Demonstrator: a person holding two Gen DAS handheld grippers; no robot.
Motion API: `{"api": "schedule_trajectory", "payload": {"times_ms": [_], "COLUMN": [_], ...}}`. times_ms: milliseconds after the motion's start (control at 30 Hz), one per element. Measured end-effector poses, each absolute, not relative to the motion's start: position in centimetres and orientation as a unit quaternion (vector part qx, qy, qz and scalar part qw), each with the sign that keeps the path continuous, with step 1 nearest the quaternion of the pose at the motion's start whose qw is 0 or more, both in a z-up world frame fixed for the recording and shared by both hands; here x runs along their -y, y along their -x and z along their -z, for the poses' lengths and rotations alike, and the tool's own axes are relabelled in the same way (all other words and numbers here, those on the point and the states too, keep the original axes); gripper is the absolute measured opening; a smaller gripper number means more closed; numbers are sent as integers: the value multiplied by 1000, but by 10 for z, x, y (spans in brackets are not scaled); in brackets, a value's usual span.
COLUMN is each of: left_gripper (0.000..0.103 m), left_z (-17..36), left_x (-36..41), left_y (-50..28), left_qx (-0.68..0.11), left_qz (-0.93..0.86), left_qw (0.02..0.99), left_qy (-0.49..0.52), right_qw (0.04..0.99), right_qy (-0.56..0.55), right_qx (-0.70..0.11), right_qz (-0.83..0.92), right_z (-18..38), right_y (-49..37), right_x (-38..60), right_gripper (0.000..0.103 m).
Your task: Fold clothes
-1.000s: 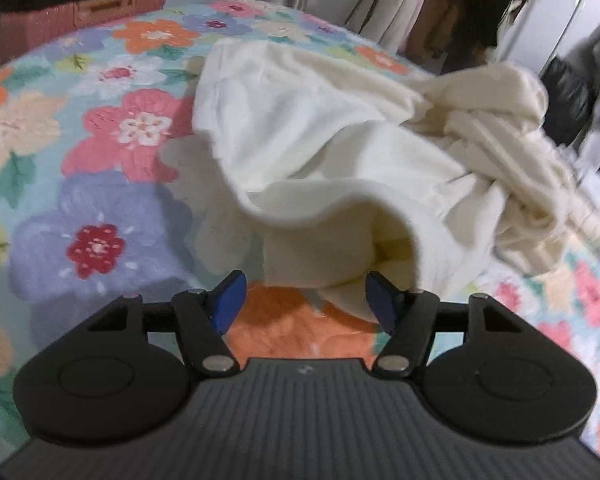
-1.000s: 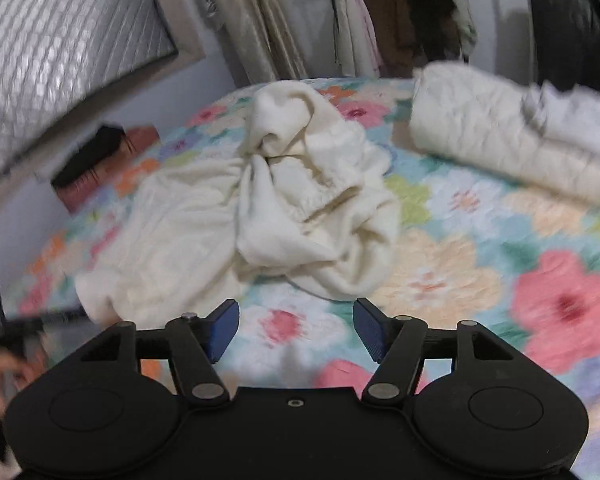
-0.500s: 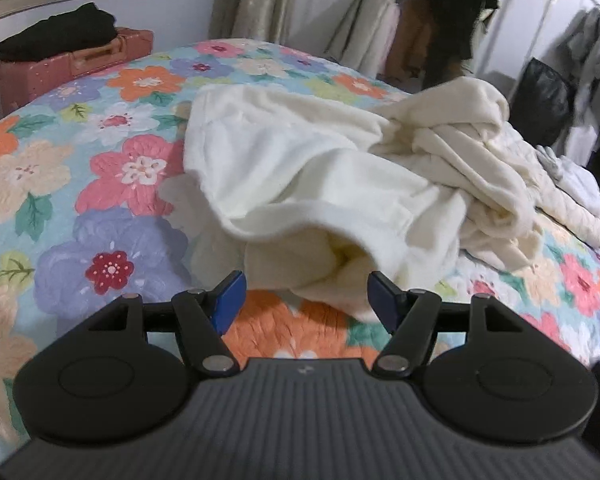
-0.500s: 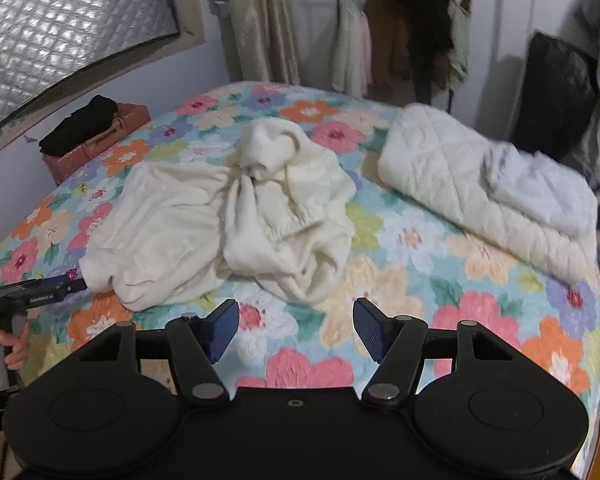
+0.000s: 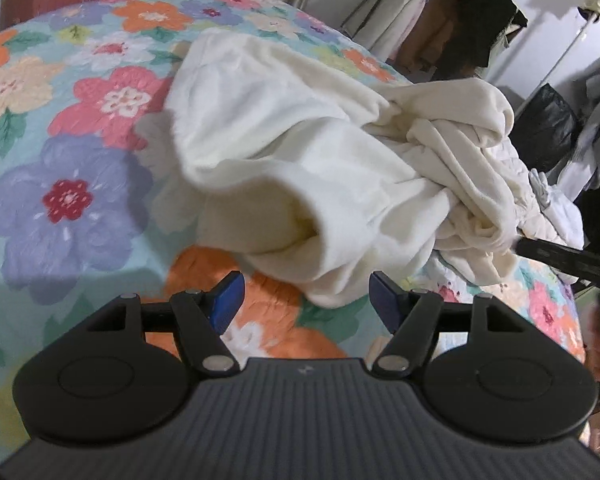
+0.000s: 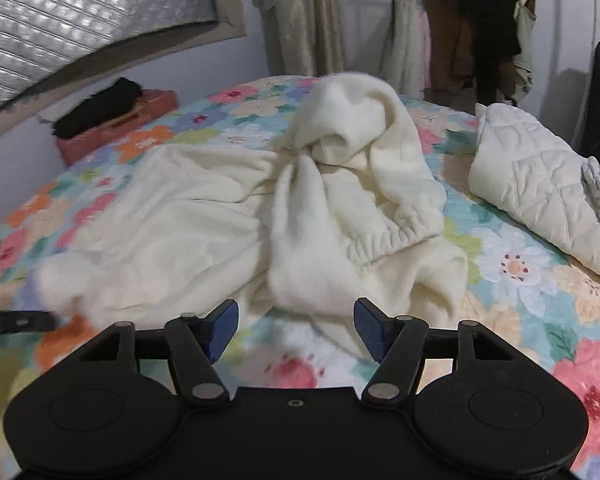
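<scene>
Both tools, left (image 5: 304, 294) and right (image 6: 296, 320), have closed in on the cream garment (image 6: 284, 216) with jaws spread, gripping nothing. It lies crumpled on the bed (image 6: 520, 280) just ahead, so I judge grasps are imminent.

The right claw (image 6: 294, 330), blue pads spread, hovers just short of a crumpled cream fleece garment (image 6: 260, 216) on the flower-patterned bed (image 6: 520, 280); a quilted cream blanket (image 6: 540, 196) lies at its right edge.

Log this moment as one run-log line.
stage: approach | left tongs: open, near cream garment hem | right tongs: open, near garment's front edge | garment: crumpled on floral bedspread, unfolded
</scene>
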State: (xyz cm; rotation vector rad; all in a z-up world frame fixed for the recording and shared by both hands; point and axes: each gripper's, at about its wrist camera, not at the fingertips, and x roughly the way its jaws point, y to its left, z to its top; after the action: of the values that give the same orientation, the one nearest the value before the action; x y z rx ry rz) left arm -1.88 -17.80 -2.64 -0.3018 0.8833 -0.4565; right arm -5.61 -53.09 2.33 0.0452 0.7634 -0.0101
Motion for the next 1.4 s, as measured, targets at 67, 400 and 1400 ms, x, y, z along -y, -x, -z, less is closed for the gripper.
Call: {"api": "schedule_trajectory", "payload": {"times_ms": [67,400,1400], "left_gripper": [68,75,20], "left_z": [26,31,-1], "left_x": [184,178,181], "left_y": [22,-42,-33], "left_qx": [-415,-481,-338], "left_qz": [216,159,208], "left_qw": [875,832,905], "left_qy": [127,227,157], "right_qw": [926,926,965], "right_qy": [-13,26,25], "right_qx": [-376,-375,-245], "right_qz": [28,44,94], "right_z": [-10,17,-34], "right_y": [42,23,77], "right_x": [528,529,549], "right_gripper": [72,77,22]}}
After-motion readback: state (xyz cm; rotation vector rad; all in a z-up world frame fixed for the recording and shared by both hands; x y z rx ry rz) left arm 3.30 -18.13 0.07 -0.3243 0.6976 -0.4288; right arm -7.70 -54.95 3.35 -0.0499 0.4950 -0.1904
